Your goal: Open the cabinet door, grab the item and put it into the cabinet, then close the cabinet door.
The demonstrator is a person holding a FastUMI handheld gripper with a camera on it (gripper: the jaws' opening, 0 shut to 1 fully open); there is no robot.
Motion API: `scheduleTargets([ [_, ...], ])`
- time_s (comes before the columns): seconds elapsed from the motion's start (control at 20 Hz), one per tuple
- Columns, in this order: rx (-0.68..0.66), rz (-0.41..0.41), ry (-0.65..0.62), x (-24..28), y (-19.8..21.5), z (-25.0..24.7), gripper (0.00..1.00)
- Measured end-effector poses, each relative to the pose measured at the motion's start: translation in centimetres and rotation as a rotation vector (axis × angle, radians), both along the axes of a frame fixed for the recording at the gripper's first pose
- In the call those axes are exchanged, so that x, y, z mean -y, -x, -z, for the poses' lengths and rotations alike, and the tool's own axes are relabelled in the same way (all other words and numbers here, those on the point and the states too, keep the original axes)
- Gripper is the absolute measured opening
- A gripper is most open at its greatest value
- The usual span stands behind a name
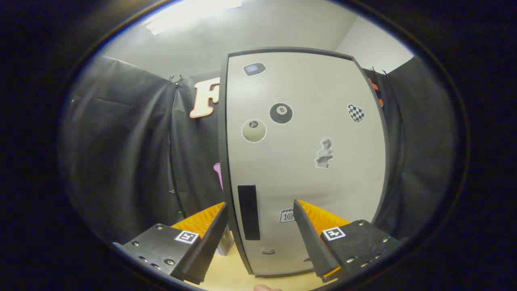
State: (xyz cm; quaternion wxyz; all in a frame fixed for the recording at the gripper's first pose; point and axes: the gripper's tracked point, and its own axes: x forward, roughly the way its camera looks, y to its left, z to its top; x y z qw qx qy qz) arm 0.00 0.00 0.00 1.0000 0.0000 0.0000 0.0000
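**A:** Where do you stand with the cabinet?

**B:** Your gripper [260, 210] faces the cabinet door [307, 161] head on. The door looks shut: you see its pale front with a dark frame, and nothing of the inside. The fingers are spread wide and hold nothing.

**A:** And the handle?

**B:** That is the point to watch. The dark handle slot [248, 212] is an upright strip low on the door, close to its left edge. Its long axis runs up and down. It lies in the gap between your fingers, but nearer the left finger than the right, and a little beyond the tips.

**A:** So what does the pull call for?

**B:** My guess is that you shift slightly left so the slot sits in the middle of the gap, then go forward. With the slot upright and the fingers side by side, one finger would hook into it. Since the slot is by the left edge, I judge the hinges are on the right, so the door should swing out from the left.

**A:** Where is the item you have to put in?

**B:** I can't pick it out with any certainty. There is something small on the wooden table [226, 270] left of the cabinet's foot, behind the left finger, but it is mostly hidden. The stickers [280, 113] on the door are only decoration.
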Motion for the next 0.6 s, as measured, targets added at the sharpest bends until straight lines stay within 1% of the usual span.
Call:
scheduleTargets([
  [0.2,-0.031,-0.014,-0.002,-0.6,-0.7,1.0,0.95],
  [0.6,-0.042,-0.014,0.012,-1.2,-1.8,1.7,0.95],
])
